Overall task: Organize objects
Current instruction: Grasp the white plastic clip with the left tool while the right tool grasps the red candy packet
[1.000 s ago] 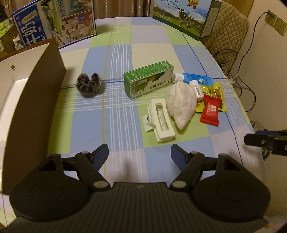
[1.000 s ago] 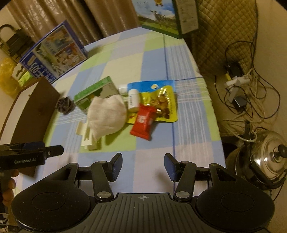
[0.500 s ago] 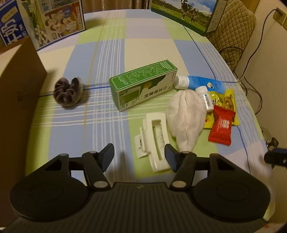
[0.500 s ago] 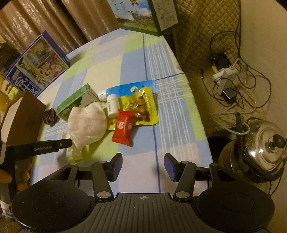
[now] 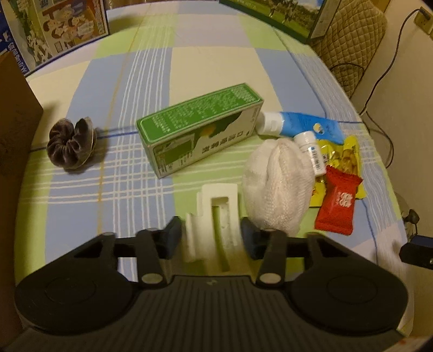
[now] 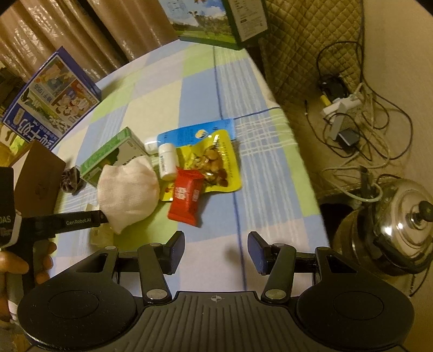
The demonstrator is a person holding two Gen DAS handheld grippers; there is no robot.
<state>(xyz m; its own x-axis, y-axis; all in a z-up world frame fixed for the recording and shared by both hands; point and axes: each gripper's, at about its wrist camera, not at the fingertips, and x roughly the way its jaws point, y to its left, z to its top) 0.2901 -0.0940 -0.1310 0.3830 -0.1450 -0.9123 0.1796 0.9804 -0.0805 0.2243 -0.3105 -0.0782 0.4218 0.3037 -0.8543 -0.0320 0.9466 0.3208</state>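
Observation:
A white hair claw clip [image 5: 216,219] lies on the checked tablecloth between the open fingers of my left gripper [image 5: 211,238]; the jaws stand either side of it, apart from it. Beside it are a white cloth bundle [image 5: 278,186], a green box [image 5: 200,127], a dark scrunchie [image 5: 71,143], a blue tube [image 5: 303,126], a small white bottle [image 5: 311,151], a yellow snack bag [image 5: 343,159] and a red candy packet [image 5: 338,200]. My right gripper [image 6: 216,254] is open and empty over the table's near right edge, short of the red packet [image 6: 186,196].
A brown cardboard box [image 5: 13,119] stands at the left edge. Milk cartons [image 5: 51,29] [image 5: 281,13] stand at the back. Right of the table are a quilted chair [image 6: 311,40], cables [image 6: 360,121] and a steel kettle [image 6: 392,224] on the floor.
My left gripper has moved forward and right until its open fingers straddle the white claw clip. My right gripper has shifted slightly; it stays open.

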